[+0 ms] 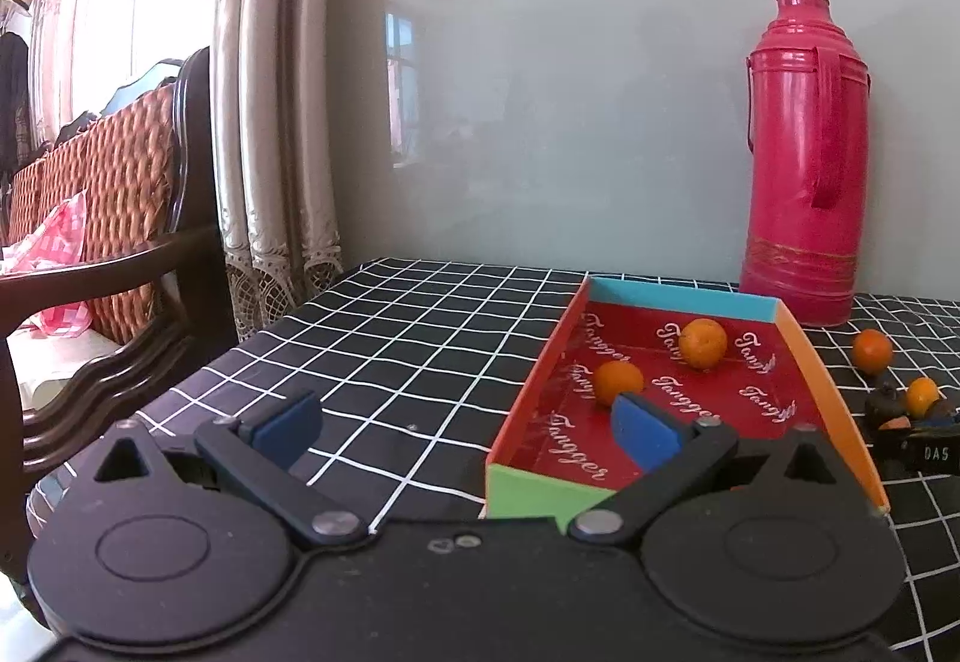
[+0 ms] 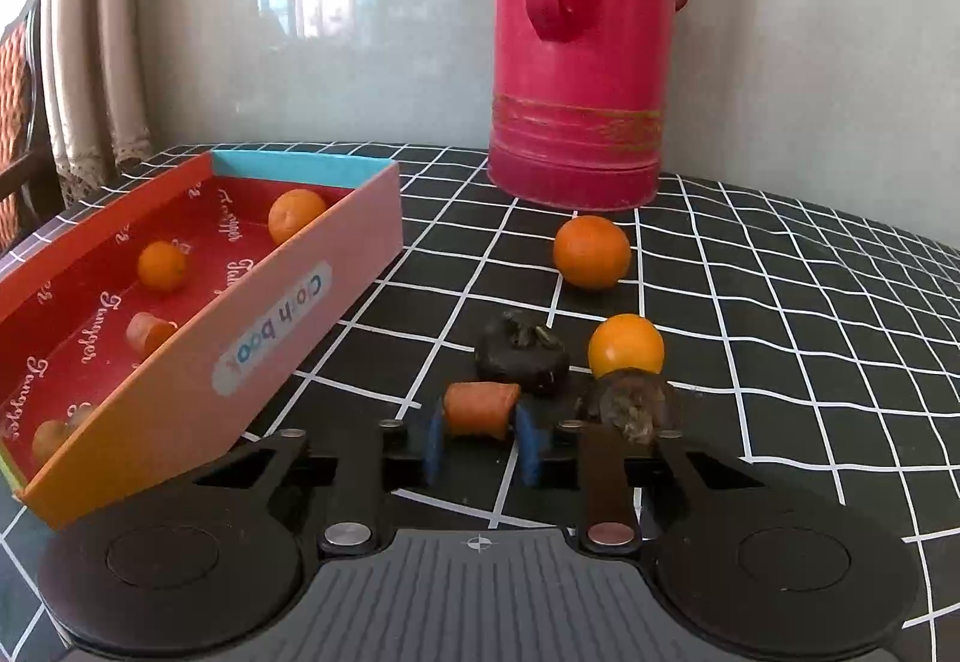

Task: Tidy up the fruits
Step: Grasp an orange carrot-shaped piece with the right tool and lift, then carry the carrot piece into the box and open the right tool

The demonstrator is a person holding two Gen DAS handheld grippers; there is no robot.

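A colourful box with a red floor sits on the checked tablecloth and holds two oranges and some orange carrot-like pieces. My left gripper is open and empty, low at the box's near left corner. My right gripper is shut on an orange carrot-like piece, just right of the box. Two more oranges and two dark wrinkled fruits lie on the cloth beyond it.
A tall red thermos stands at the back against the grey wall. A wooden wicker chair and curtains are off the table's left edge. The right gripper also shows in the left wrist view.
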